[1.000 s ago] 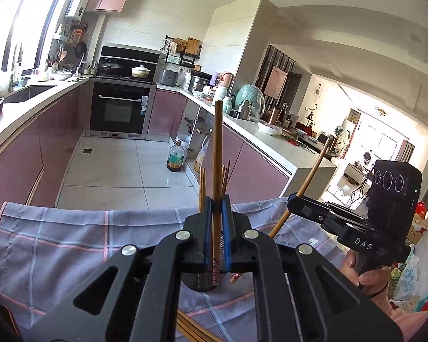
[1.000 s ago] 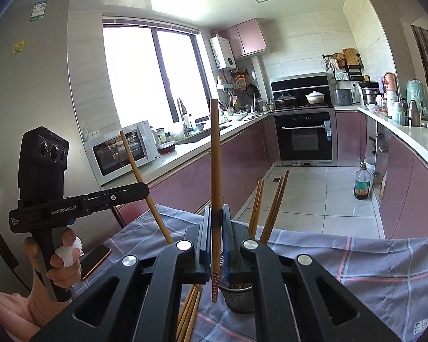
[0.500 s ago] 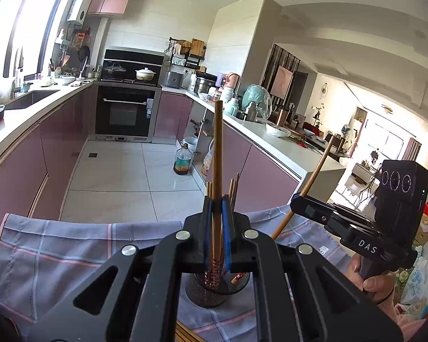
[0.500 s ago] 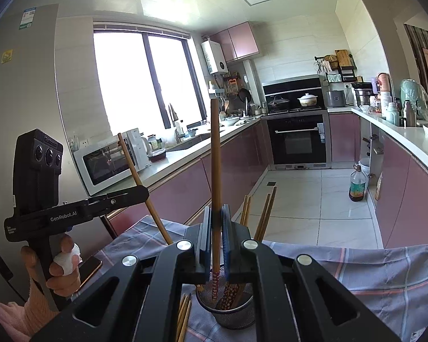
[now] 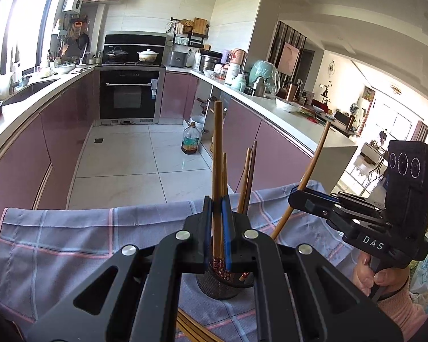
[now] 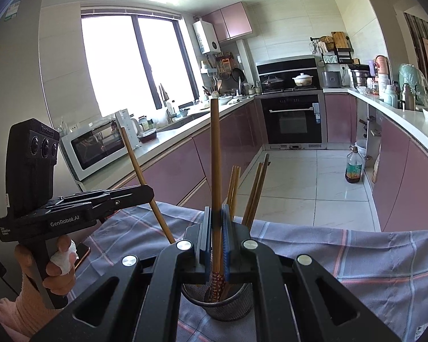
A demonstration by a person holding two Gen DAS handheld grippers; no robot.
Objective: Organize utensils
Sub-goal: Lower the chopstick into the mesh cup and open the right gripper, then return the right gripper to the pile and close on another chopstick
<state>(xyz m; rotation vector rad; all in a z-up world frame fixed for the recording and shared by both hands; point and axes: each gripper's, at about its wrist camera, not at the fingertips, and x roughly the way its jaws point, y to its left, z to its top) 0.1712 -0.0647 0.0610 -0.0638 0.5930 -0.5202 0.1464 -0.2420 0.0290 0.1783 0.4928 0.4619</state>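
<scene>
Below both grippers, each chopstick now dips its patterned tip inside the mesh holder (image 6: 218,303), lower than a moment ago: left gripper (image 5: 217,228) and right gripper (image 6: 215,236) remain clamped on theirs, so releasing seems next.

A long brown chopstick (image 5: 217,154) stood upright between the closed pads of the left claw (image 5: 217,228), its patterned red-and-white lower end reaching down into the dark mesh holder (image 5: 216,289). A second chopstick (image 6: 215,159) of the same kind was pinched upright in the right claw (image 6: 215,242), its decorated tip also inside the holder's mouth. The round mesh holder stood upright on the plaid cloth (image 5: 71,242), and several more brown chopsticks (image 6: 254,191) leaned in it, fanned toward the far side. A few loose chopsticks (image 5: 191,330) lay flat on the cloth just beside the holder.
</scene>
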